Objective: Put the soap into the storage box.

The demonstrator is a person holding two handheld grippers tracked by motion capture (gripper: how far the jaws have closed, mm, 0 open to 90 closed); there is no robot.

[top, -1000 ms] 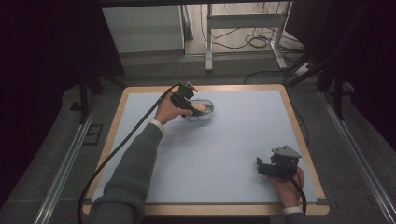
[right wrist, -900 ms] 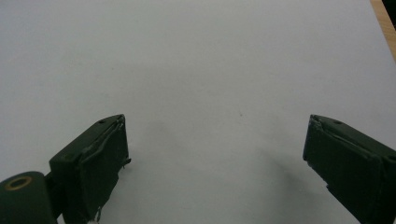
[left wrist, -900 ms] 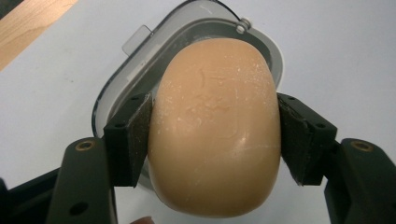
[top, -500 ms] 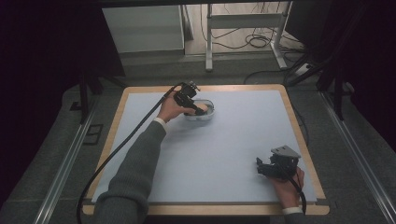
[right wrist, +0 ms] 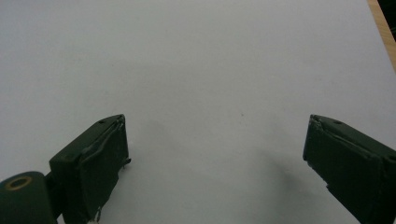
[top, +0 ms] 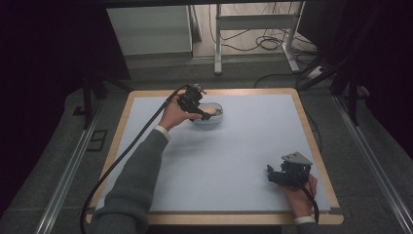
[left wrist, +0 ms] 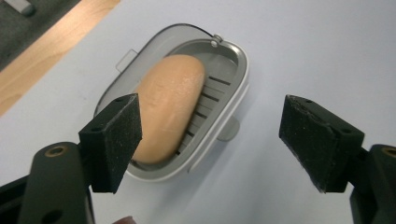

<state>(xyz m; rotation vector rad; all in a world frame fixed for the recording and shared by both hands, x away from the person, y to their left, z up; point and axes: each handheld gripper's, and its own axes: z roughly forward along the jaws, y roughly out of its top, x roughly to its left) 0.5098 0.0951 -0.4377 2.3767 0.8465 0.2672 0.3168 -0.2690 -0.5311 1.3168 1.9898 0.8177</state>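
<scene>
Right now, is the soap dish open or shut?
Open. In the left gripper view the clear lid is swung back behind the dish, and the orange soap bar lies uncovered on its slotted tray.

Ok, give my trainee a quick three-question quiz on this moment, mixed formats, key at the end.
1. True or false: the left gripper has closed on the soap.
2. Where does the soap lie? A) bare table B) in the grey soap dish C) between the right gripper's jaws
3. Fill in: the right gripper's jaws stand ____ over the white table surface.

Key: 1 false; 2 B; 3 open
</scene>
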